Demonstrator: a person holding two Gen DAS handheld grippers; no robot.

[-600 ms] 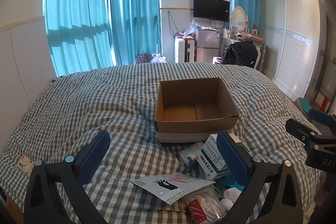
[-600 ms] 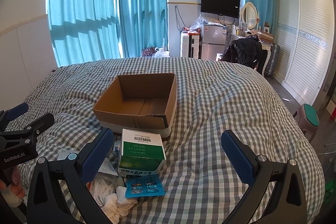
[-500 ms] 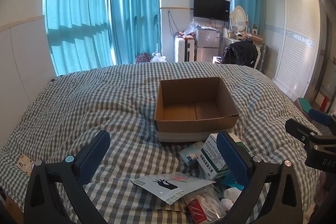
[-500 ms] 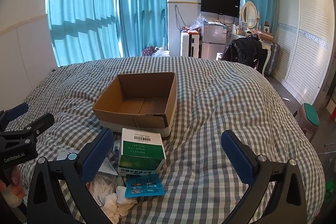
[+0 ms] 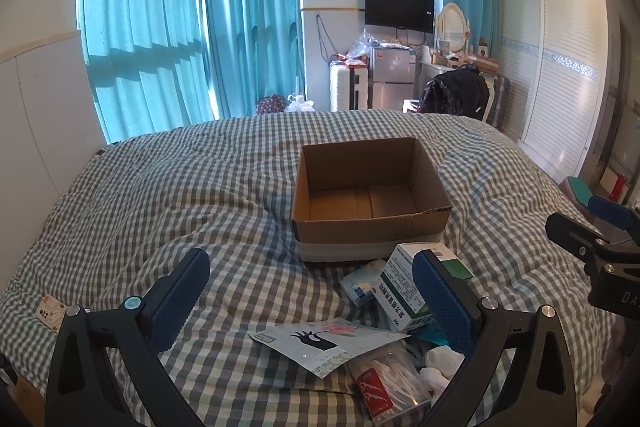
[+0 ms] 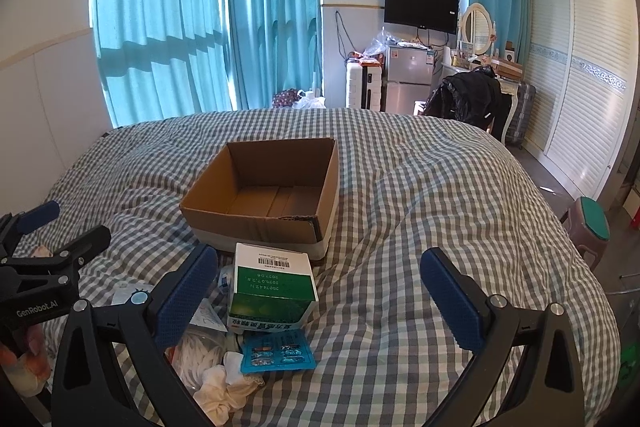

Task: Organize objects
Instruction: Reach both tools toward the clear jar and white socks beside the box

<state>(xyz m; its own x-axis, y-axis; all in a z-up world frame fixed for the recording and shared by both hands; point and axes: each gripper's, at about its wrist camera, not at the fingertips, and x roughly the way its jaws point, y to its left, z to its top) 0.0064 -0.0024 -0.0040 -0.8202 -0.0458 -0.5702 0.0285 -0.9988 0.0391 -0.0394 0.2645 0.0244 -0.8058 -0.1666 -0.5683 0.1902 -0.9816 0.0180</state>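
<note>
An open, empty cardboard box (image 5: 368,195) (image 6: 264,193) sits on the checked bed cover. In front of it lies a pile: a green-and-white medicine box (image 5: 404,293) (image 6: 272,285), a flat printed packet (image 5: 320,341), a clear tub of cotton swabs (image 5: 388,383), a blue blister pack (image 6: 278,351), white cloth (image 6: 224,387) and a small white-blue packet (image 5: 360,283). My left gripper (image 5: 310,297) is open and empty above the near bed, left of the pile. My right gripper (image 6: 318,293) is open and empty, above the pile's right side.
A phone-like card (image 5: 50,309) lies at the bed's left edge. Teal curtains (image 5: 188,27), a TV (image 5: 398,7), a fridge (image 5: 392,77), a chair with a black jacket (image 5: 456,95) and a wardrobe (image 5: 560,67) stand beyond the bed. A stool (image 6: 592,227) stands right.
</note>
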